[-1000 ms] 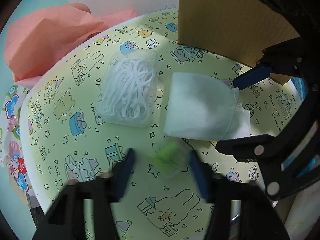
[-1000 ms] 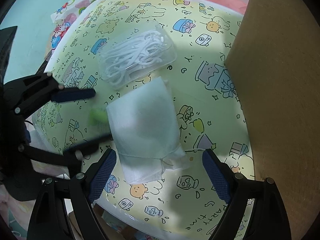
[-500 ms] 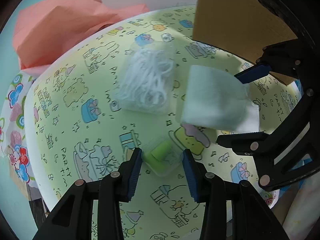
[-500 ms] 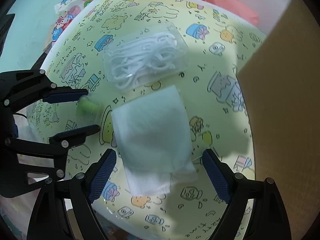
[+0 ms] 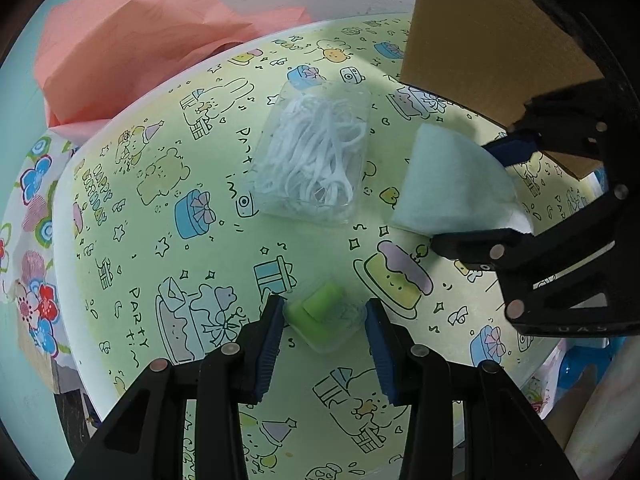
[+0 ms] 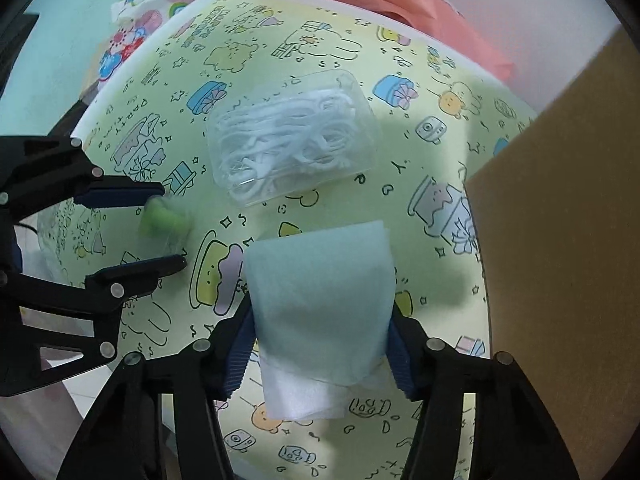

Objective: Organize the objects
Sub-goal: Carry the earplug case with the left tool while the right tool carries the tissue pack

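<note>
My left gripper (image 5: 325,320) is shut on a small clear case with green earplugs (image 5: 323,311); it also shows in the right wrist view (image 6: 166,226). My right gripper (image 6: 320,344) is shut on a pale blue-white cloth pack (image 6: 320,300), which bulges between the pads; the pack shows in the left wrist view (image 5: 452,184) too. A clear box of white floss picks (image 5: 314,160) lies flat on the table's middle, apart from both grippers, and shows in the right wrist view (image 6: 294,148).
The round table (image 5: 132,240) has a yellow cartoon cover. A brown cardboard box (image 5: 480,36) stands at the right, close to the right gripper. A pink paper bag (image 5: 132,44) lies at the far edge.
The left gripper has closed onto the earplug case. The right gripper has closed in on the cloth pack, which now bulges between its pads.
</note>
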The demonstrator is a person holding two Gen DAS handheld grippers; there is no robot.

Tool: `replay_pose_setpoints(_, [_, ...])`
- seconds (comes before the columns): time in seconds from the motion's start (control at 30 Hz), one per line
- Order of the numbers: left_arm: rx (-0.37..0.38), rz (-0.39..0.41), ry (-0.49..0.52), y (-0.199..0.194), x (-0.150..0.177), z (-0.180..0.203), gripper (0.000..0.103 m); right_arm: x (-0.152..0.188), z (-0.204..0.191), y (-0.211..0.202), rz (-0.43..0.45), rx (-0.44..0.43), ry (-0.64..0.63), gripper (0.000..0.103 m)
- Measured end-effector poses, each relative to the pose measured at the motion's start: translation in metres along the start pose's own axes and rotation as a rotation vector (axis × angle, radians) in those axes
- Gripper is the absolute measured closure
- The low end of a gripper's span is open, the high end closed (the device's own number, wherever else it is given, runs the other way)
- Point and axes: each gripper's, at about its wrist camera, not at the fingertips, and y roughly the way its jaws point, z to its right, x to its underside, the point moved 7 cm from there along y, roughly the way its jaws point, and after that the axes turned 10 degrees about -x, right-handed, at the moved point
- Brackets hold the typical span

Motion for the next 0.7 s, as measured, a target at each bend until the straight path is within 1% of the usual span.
replay_pose_setpoints(0.1, [-0.009, -0.010, -0.008, 0.000, 0.000, 0.000, 0.060, 0.006, -0.005, -0.002, -0.008, -0.014, 0.016, 0.044])
replay_pose_setpoints(0.33, [-0.025, -0.043, -0.003, -0.003, 0.006, 0.008, 0.061, 0.014, -0.020, -0.017, 0.004, -0.002, -0.008, 0.044])
replay_pose_setpoints(0.4, [-0.030, -0.040, 0.001, -0.008, 0.006, 0.010, 0.061, 0.017, -0.022, -0.022, 0.003, -0.003, -0.014, 0.044])
replay_pose_setpoints(0.53, [-0.012, -0.021, -0.010, -0.021, 0.005, 0.012, 0.061, 0.018, -0.029, -0.028, -0.001, 0.004, -0.019, 0.044])
replay_pose_setpoints(0.67, [-0.031, -0.009, 0.012, -0.033, 0.007, 0.018, 0.061, 0.024, -0.026, -0.037, -0.009, 0.016, -0.028, 0.044])
replay_pose_setpoints(0.7, [-0.034, -0.006, 0.018, -0.034, 0.018, 0.011, 0.061, 0.026, -0.027, -0.040, -0.005, 0.017, -0.029, 0.044])
